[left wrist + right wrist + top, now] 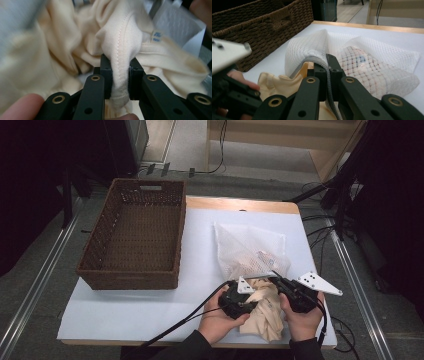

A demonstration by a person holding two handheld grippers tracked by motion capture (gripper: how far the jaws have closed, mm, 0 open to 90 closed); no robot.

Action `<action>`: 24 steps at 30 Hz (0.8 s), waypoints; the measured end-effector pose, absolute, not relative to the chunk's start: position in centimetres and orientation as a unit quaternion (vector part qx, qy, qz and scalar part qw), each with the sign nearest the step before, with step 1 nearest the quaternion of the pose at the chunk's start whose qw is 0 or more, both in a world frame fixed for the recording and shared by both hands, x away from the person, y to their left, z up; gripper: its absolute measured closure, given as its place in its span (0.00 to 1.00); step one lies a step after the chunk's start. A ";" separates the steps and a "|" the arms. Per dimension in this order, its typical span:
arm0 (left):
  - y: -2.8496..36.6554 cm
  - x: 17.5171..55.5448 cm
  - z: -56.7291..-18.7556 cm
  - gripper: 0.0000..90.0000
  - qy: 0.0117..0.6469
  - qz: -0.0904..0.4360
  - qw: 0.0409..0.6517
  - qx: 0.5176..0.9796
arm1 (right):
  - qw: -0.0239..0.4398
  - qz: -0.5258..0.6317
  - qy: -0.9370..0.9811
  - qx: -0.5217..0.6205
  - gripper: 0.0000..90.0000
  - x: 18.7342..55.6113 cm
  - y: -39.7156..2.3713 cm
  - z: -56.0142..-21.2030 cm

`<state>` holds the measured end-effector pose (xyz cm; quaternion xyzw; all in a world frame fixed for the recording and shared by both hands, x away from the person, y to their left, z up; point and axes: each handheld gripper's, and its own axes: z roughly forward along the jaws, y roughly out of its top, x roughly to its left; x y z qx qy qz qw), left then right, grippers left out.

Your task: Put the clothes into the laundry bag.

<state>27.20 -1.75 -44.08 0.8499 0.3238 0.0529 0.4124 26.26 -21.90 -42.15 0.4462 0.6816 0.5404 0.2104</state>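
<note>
Garment (120, 45) fold clamped in my left hand-held gripper (119, 75); right hand-held gripper (328, 72) pinches mesh bag (372, 67) zipper edge near counter (150, 310) front edge. Basket (135, 235) left, bare counter between.

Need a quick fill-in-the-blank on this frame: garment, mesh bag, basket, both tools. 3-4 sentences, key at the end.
1. The left tool is shut on a fold of the ______-coloured garment.
2. The right tool pinches the grey edge of the white ______ bag.
3. The brown wicker basket holds ______.
4. In the high view, the basket stands to the ______ of the bag.

Missing words: cream; mesh; nothing; left
</note>
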 end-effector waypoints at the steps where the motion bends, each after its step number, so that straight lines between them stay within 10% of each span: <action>1: -1.9 27.4 -43.5 0.88 0.325 0.063 0.423 0.843 | 0.211 0.541 0.681 0.446 1.00 26.3 -22.0 -42.1; 14: -4.5 30.8 -46.7 0.82 0.344 0.106 0.366 0.858 | 0.212 0.541 0.679 0.448 1.00 26.3 -22.3 -42.1; 24: -1.8 27.0 -43.8 0.47 0.321 0.071 0.455 0.828 | 0.208 0.547 0.670 0.457 1.00 26.5 -22.9 -42.2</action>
